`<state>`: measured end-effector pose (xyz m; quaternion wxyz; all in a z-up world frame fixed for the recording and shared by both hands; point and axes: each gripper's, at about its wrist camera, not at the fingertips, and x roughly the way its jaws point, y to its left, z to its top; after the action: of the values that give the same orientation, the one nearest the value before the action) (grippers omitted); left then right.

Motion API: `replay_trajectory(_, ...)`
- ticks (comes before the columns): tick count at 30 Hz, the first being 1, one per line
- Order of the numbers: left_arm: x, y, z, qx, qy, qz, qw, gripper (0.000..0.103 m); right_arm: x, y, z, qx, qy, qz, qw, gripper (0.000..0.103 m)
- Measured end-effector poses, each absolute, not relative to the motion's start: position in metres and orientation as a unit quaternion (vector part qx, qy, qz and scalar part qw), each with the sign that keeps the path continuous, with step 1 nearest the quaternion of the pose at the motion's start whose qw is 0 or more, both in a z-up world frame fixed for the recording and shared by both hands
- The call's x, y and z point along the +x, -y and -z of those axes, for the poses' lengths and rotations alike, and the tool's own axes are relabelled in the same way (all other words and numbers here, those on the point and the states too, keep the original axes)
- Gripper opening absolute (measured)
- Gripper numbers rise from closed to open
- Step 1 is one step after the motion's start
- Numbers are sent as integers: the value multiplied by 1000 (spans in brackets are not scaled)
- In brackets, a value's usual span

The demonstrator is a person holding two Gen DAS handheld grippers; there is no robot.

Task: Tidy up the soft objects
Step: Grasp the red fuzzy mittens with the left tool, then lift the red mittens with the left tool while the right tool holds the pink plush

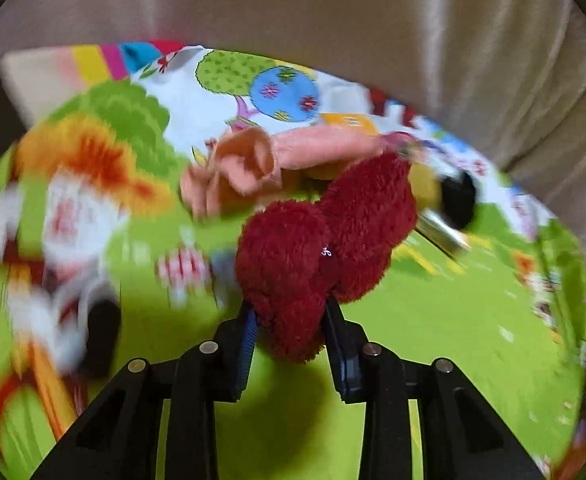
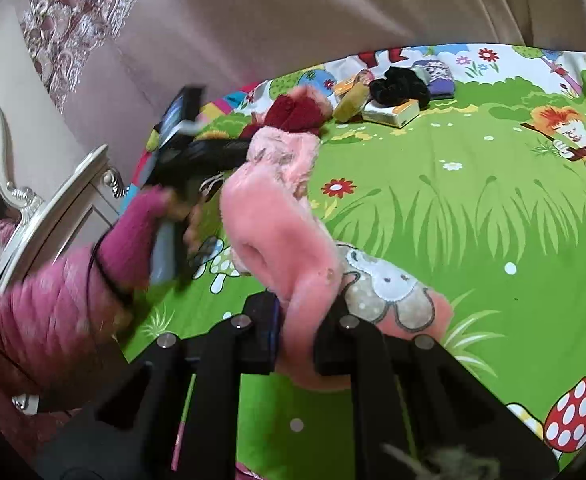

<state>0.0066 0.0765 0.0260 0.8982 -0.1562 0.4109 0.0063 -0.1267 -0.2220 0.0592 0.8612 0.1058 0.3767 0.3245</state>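
My left gripper (image 1: 291, 312) is shut on a dark red fluffy sock (image 1: 321, 248) and holds it above the green cartoon bedsheet (image 1: 433, 340). My right gripper (image 2: 305, 312) is shut on a pink fluffy sock (image 2: 277, 224) that stretches away toward the left gripper (image 2: 197, 148). The red sock (image 2: 293, 114) shows at the pink sock's far end in the right wrist view. The pink sock (image 1: 249, 164) lies just behind the red one in the left wrist view.
At the bed's far edge lie a black fluffy item (image 2: 399, 86), a purple patterned sock (image 2: 437, 74), a yellowish item (image 2: 351, 106) and a white and yellow box (image 2: 391, 114). A beige curtain (image 2: 293, 12) hangs behind. A silver dresser (image 2: 53, 204) stands left.
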Motion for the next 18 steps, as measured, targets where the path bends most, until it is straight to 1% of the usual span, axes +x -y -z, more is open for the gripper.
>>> replay_trajectory(6, -74, -45, -39, -95, -386, 15, 918, 33, -131, 222, -59, 110, -374, -322, 863, 16)
replay_trajectory(10, -95, -35, -49, -59, -379, 20, 923, 33, -138, 221, -64, 115, -360, -323, 868, 16)
replay_trajectory(14, -96, -29, -49, -52, -390, 31, 919, 33, -143, 219, -69, 117, -352, -325, 870, 16)
replay_trajectory(16, -94, -28, -45, -63, -400, 41, 913, 35, -144, 217, -67, 113, -358, -321, 869, 16)
replay_trajectory(17, -92, -30, -44, -67, -402, 41, 912, 39, -144, 217, -66, 112, -360, -320, 869, 16)
replay_trajectory(18, -90, -32, -44, -68, -406, 43, 910, 46, -145, 217, -65, 111, -362, -320, 869, 16)
